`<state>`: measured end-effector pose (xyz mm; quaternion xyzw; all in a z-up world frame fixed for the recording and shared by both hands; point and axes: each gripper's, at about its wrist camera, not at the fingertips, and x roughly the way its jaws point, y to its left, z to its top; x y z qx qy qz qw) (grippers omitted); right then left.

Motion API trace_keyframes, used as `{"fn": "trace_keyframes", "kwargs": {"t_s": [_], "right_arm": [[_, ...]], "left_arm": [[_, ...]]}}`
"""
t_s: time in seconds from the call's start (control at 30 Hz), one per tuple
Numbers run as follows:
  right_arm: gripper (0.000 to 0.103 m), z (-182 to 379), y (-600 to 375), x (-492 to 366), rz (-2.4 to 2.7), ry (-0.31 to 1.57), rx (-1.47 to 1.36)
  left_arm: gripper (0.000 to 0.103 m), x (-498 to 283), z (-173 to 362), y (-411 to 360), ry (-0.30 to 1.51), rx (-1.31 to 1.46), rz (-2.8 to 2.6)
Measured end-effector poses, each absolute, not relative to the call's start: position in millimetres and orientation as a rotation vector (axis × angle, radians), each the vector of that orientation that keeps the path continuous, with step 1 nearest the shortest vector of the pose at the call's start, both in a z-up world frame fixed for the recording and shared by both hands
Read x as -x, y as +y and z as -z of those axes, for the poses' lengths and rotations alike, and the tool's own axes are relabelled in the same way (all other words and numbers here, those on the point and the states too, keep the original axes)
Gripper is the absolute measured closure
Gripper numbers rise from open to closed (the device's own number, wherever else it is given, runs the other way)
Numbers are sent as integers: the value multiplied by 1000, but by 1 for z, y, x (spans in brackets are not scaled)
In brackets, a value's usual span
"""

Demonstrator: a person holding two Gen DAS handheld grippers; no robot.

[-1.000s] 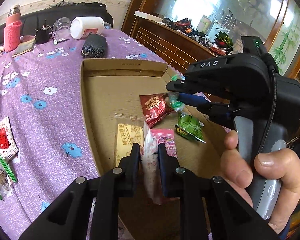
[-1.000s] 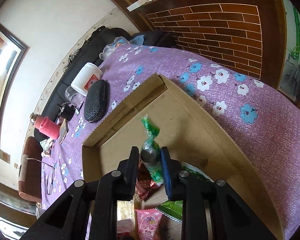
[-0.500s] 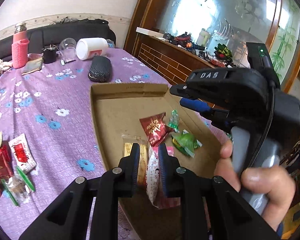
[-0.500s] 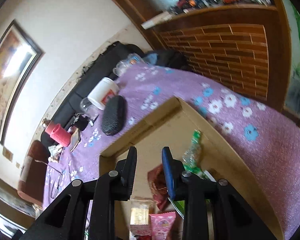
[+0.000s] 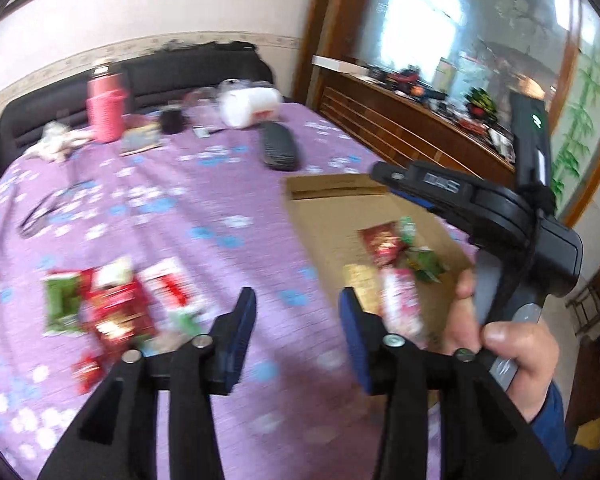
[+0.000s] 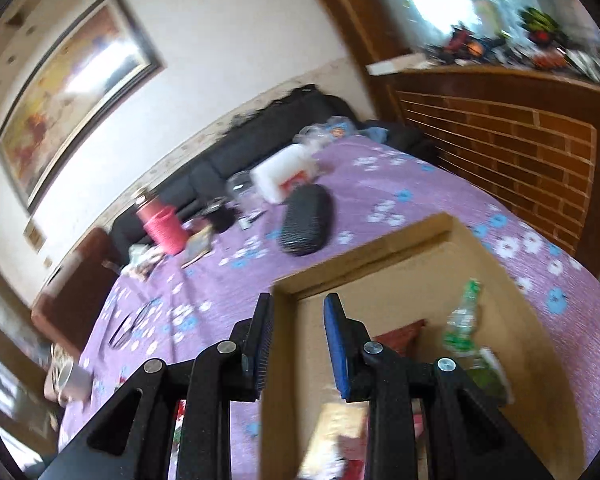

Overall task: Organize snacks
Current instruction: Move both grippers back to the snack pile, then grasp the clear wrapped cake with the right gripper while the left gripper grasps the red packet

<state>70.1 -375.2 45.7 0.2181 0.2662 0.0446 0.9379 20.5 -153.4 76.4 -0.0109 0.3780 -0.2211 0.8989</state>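
My left gripper point(image 5: 296, 314) hovers over the purple tablecloth, its jaws opening with nothing between them. Just right of it the pink snack packet point(image 5: 400, 300) lies in the shallow cardboard box point(image 5: 328, 200) with a red packet point(image 5: 382, 242), a yellow one point(image 5: 356, 280) and a green one point(image 5: 424, 266). A heap of loose red and green snack packets point(image 5: 112, 304) lies to the left on the cloth. My right gripper point(image 6: 298, 322) stands above the box's near corner, jaws a little apart and empty. The green-wrapped candy point(image 6: 464, 316) lies in the box.
A black case point(image 5: 278, 146), a white jar point(image 5: 252, 106), a pink bottle point(image 5: 104, 108) and a dark cup point(image 5: 172, 120) stand at the table's far side. Glasses point(image 5: 44, 212) lie at the left. A wooden cabinet point(image 6: 500, 136) flanks the right; a hand point(image 5: 512, 344) holds the right gripper's handle.
The left gripper let go of the pink packet into the box, swung left and up, and its jaws spread. The right gripper released the green candy into the box, lifted and rolled.
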Motion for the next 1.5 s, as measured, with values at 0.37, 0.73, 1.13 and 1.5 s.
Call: {"fn": "trace_keyframes", "kwargs": {"t_s": [0.37, 0.73, 1.13, 1.5], "right_arm": [[75, -39, -278, -57, -400, 585, -269], [75, -31, -261, -60, -436, 623, -218], [50, -31, -238, -51, -524, 630, -144], [31, 4, -191, -61, -497, 773, 16]], "left_arm": [[33, -22, -43, -15, 767, -14, 326], [36, -39, -5, -23, 828, -69, 324], [86, -50, 8, -30, 879, -77, 278], [86, -49, -2, -11, 860, 35, 267]]}}
